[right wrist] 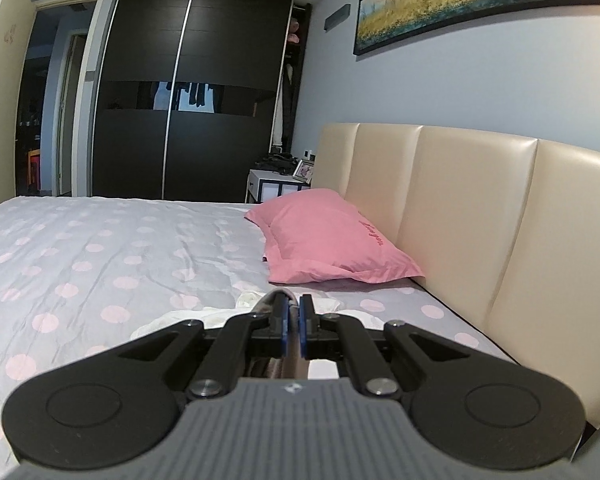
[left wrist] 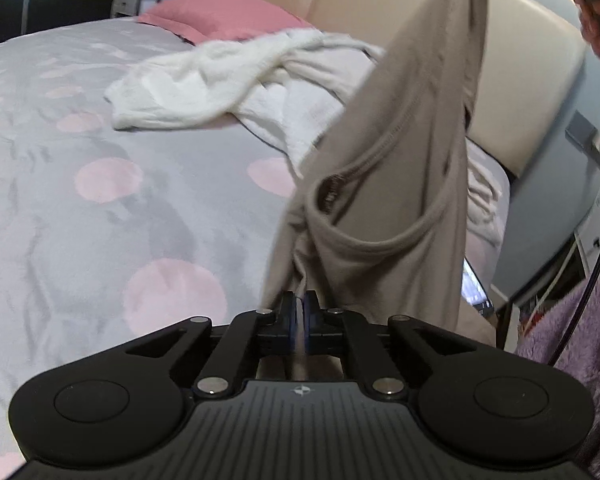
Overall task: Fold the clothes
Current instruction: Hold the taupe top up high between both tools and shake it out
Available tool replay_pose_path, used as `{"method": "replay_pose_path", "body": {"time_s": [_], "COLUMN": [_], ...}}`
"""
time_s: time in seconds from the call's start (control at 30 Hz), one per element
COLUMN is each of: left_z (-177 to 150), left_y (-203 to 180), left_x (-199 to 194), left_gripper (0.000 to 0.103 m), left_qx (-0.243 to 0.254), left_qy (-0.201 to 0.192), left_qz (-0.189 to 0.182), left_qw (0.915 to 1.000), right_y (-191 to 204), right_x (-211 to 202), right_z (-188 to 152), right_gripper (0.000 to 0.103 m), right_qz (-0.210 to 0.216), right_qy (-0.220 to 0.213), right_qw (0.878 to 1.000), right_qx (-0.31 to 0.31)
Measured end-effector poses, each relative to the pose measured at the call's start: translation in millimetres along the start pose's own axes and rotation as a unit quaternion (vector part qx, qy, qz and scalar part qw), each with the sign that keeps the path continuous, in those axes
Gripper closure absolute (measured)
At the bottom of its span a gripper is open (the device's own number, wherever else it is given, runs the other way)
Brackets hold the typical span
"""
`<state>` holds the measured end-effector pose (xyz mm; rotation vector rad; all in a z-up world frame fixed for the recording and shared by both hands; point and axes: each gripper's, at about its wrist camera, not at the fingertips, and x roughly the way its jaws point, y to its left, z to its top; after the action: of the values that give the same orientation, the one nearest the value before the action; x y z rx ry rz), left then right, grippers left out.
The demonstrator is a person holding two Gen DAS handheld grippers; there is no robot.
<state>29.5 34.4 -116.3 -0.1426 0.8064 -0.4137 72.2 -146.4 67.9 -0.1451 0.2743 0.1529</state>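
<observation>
1. Above the bed (left wrist: 80, 208), the left gripper (left wrist: 299, 304) is clamped tight on a fold of the beige garment (left wrist: 400, 184).
2. The garment stretches up and to the right, off the bedspread, toward the right gripper (right wrist: 294, 312), whose jaws pinch beige cloth too.
3. Behind it lie heaped white clothes (left wrist: 220, 84).
4. Farther back, a pink pillow (right wrist: 332, 240) rests against the cream headboard (right wrist: 480, 208).

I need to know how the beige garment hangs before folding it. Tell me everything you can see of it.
The beige garment is soft, thin knit fabric with a ribbed neckline and a small label inside. It hangs stretched in the air above the bed, its lower edge pinched in the left gripper, its top running up out of frame. The right gripper clamps similar beige cloth.
</observation>
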Motion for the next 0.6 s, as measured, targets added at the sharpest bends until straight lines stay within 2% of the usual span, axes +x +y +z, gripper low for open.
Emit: {"method": "replay_pose_path", "body": {"time_s": [0.17,0.37,0.47,0.6], "left_z": [13,25,28,35], "left_y": [19,43,49,53], "left_x": [-51,-137,-188,-266], "left_gripper": [0.102,0.102,0.102,0.102], "left_qx": [-0.048,-0.093,-0.099,-0.098], "left_qy": [-0.054,-0.136,-0.196,-0.286], "left_qz": [0.040,0.096,0.130,0.167], "left_qw": [0.9966,0.9817,0.9668,0.9384], "right_y": [-3,2,7,18], "right_x": [-7,-26,-38,-61], "right_z": [1,1,4,13], "right_gripper": [0.097,0.097,0.097,0.097], "right_qz": [0.003,0.018,0.030,0.059], "right_qy": [-0.008,-0.025,-0.042,-0.078], "right_qw": [1.000,0.999,0.999,0.995], "right_qx": [0.008,0.012,0.012,0.009]}}
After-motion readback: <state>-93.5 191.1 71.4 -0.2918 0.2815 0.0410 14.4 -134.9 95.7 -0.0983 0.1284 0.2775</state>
